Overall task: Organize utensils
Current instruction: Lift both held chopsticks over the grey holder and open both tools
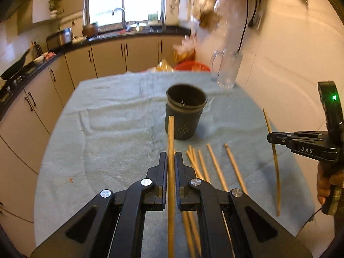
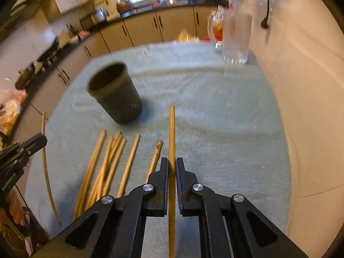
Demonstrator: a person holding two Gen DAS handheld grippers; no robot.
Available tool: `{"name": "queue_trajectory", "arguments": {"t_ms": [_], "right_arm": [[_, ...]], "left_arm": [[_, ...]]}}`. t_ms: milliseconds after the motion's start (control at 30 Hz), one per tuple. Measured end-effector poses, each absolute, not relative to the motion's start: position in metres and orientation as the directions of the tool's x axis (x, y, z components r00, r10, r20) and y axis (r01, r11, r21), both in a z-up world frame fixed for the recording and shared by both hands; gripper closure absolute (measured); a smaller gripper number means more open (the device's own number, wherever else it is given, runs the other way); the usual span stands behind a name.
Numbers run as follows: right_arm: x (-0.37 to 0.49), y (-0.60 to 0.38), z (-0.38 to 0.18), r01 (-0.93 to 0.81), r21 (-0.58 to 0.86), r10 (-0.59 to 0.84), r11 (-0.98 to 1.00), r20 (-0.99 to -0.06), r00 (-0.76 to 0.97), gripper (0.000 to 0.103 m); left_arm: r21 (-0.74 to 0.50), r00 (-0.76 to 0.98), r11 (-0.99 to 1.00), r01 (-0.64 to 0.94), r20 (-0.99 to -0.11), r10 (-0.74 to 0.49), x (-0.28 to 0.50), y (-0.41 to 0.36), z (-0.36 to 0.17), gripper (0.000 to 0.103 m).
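Left wrist view, item one: left gripper (image 1: 171,161), jaws closed on a single pale wooden chopstick (image 1: 171,133) that runs forward between the pads, its far tip showing against the dark grey cylindrical utensil holder (image 1: 185,111). Item two, right wrist view: right gripper (image 2: 172,167), likewise clamped on its own slim wooden chopstick (image 2: 172,129), tip pointing out over the pale blue-green towel (image 2: 215,107) to the right of the holder, which stands upright and open-mouthed on the cloth. Item three: loose wooden chopsticks (image 2: 107,161), roughly fanned, lying flat on the towel just in front of the holder and between the two grippers. Item four: clear glass mug with handle (image 2: 235,38), at the far right corner of the towel, well apart from the work. Handling, by judgement: each stick looks light, stiff and smooth, liable to pivot or slide in a narrow pinch; a hold nearer mid-length would steady the tip for the holder's mouth. The holder looks light enough to tip if a stick strikes its rim. The mug counts as fragile.
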State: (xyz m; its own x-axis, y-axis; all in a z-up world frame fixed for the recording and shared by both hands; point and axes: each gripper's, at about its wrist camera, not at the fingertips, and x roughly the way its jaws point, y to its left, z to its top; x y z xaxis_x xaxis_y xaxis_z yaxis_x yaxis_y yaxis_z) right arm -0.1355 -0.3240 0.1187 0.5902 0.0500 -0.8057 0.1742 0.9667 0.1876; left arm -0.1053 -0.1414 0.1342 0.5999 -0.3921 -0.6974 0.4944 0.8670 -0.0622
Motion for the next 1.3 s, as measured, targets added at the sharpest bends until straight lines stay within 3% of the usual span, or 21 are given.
{"name": "queue_trajectory", "arguments": {"t_ms": [433,933,1067,1300], "right_arm": [[-0.164,-0.322,0.191,0.138,0.212,0.016,0.968,-0.595,0.803,0.096],[-0.092,-0.331,0.266,0.056,0.372,0.088,0.927,-0.359,0.929,0.096],[-0.066,-0.329,0.262,0.072,0.382,0.07,0.921,-0.346,0.936,0.096],[-0.017,-0.331,0.215,0.105,0.416,0.106,0.903,-0.454,0.885,0.096]], "left_arm": [[-0.104,0.713,0.865,0.491,-0.524,-0.467,-0.13,-0.141,0.201,0.097],[-0.156,0.799,0.886,0.437,-0.385,-0.462,-0.036,-0.186,0.285,0.097],[-0.192,0.78,0.887,0.421,-0.423,-0.462,0.002,-0.203,0.276,0.097],[-0.206,0.706,0.9,0.384,-0.562,-0.43,0.054,-0.222,0.219,0.097]]}}
